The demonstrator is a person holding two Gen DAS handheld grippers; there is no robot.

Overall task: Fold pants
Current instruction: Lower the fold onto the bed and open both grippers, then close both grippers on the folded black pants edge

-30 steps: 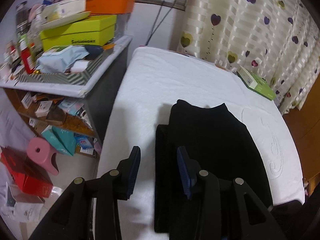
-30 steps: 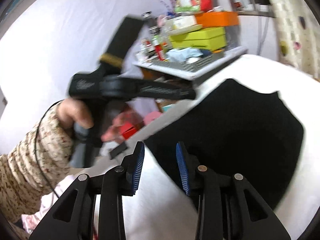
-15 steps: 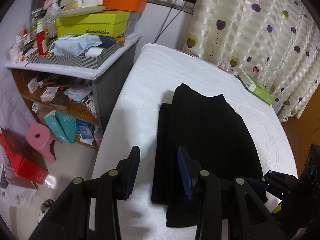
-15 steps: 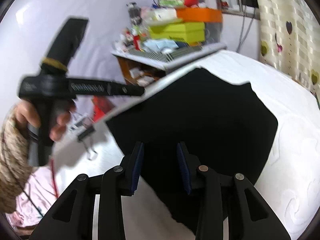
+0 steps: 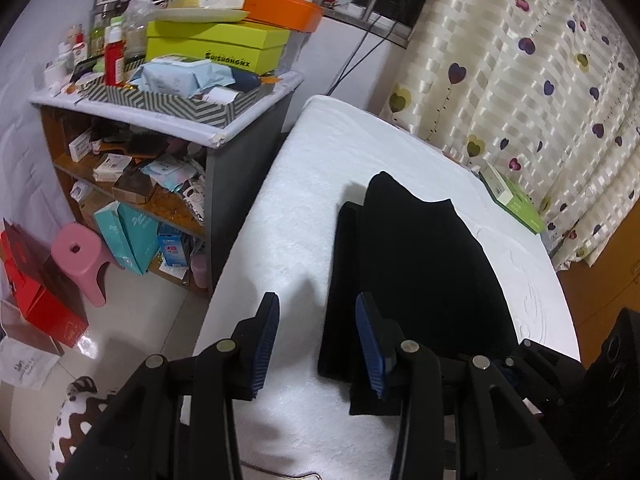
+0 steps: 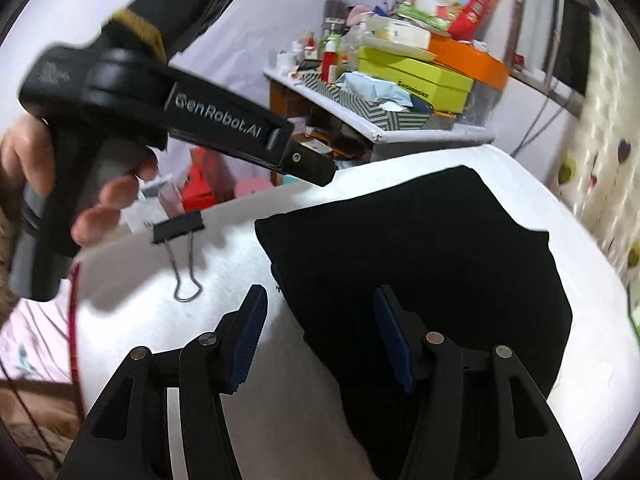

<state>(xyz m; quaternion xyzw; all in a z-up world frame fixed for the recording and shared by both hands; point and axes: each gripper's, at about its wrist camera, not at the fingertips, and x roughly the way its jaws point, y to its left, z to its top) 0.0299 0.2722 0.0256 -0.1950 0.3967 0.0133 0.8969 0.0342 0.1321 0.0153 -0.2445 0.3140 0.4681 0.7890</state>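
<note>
Black pants (image 5: 420, 272) lie folded flat on the white bed (image 5: 312, 208). In the left wrist view my left gripper (image 5: 316, 320) hovers open over the pants' near left edge, with only white cover and that edge showing between its blue pads. The right gripper's body (image 5: 580, 380) shows at the lower right of that view. In the right wrist view my right gripper (image 6: 320, 320) stands over the near left corner of the pants (image 6: 420, 264), its jaws opening, the pads apart from the cloth. A hand holds the left gripper's body (image 6: 168, 112) at the upper left.
A cluttered grey shelf unit (image 5: 192, 120) with boxes and bottles stands left of the bed. A pink stool (image 5: 80, 256) and a red box (image 5: 36, 292) sit on the floor. A green box (image 5: 512, 200) lies by the curtain. A black binder clip (image 6: 178, 232) rests on the bed.
The right gripper's jaws have widened and it has swung over the pants' near corner. The left gripper has shifted along the pants' left edge, with its gap about the same.
</note>
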